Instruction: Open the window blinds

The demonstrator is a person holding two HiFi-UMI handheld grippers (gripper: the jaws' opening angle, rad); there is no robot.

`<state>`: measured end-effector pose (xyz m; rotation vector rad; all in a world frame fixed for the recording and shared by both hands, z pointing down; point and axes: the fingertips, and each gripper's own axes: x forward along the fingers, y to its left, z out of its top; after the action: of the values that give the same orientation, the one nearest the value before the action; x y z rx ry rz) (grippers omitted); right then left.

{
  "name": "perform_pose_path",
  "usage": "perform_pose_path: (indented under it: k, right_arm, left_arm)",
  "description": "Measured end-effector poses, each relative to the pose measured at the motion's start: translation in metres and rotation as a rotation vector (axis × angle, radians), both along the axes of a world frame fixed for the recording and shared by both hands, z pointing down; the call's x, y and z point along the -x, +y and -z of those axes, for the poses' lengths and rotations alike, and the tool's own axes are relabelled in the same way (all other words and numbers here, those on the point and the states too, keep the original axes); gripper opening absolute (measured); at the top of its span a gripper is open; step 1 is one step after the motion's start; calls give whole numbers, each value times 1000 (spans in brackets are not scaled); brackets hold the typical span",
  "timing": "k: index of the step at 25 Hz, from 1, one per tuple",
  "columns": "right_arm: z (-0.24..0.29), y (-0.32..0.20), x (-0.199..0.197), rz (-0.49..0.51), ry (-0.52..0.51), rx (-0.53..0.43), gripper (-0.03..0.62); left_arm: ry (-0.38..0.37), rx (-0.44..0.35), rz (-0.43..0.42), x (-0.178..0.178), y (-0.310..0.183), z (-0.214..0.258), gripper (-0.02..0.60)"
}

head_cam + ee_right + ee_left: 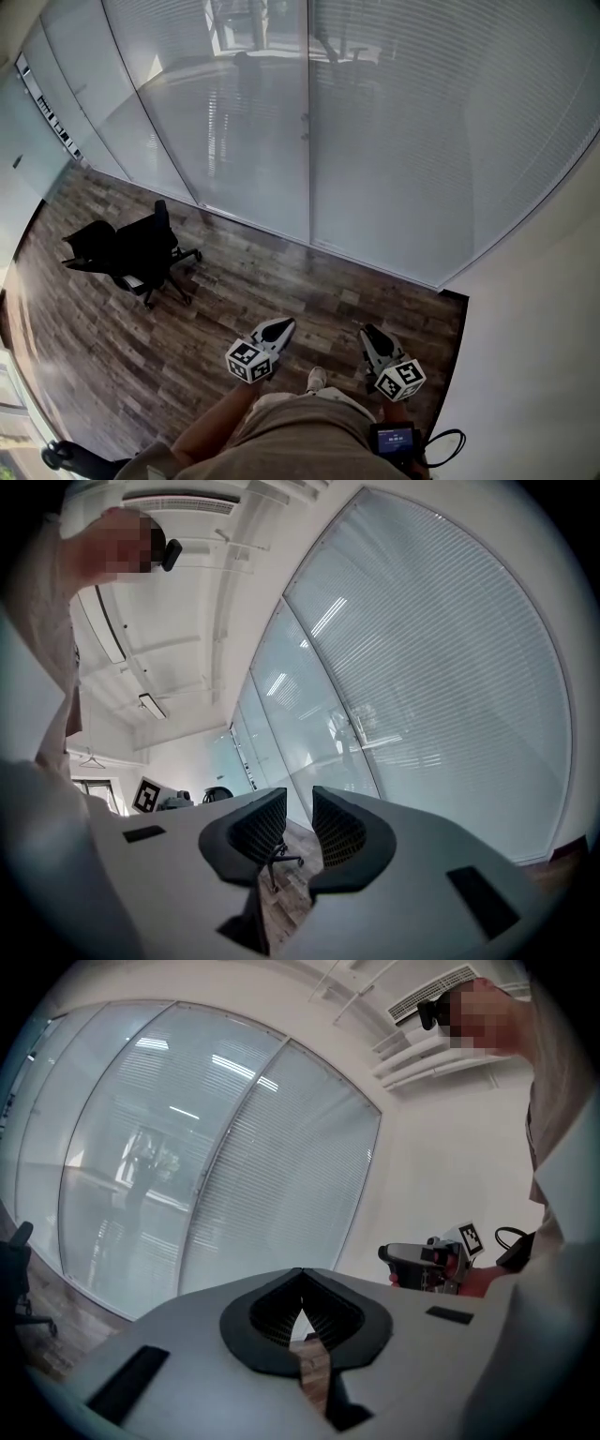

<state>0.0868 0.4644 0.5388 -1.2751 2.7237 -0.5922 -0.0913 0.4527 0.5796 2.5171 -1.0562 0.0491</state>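
Wood-plank floor [281, 281]; white wall [544, 309] at right; black office chair [131, 248] standing at left. Window blinds [422, 141] hang lowered with slats shut across the glass panels ahead, well apart from both grippers. Left gripper [284, 324]: jaws together, nothing between. Right gripper [368, 331]: jaws apart, empty.

A dark wood-plank floor [281, 281] runs up to the foot of the glazed wall [394, 141]. A black office chair [131, 251] stands on it at the left, well apart from the person's light shoe [317, 379]
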Motion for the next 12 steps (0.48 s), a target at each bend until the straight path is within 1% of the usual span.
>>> perform_pose_path:
  k: [4,8,12]
  right_arm:
    - [-13,-35,-12,19,-10,17,75]
    - [-14,-58,-14,37,-27,17,75]
    - [-20,-81,-17,50,-33,19,75]
  left_arm:
    - [1,-9,30,-14,-38,-2,14]
    - [1,-13,42,-24,-61,3,14]
    - [-8,-25,51,-27,-83,5,14]
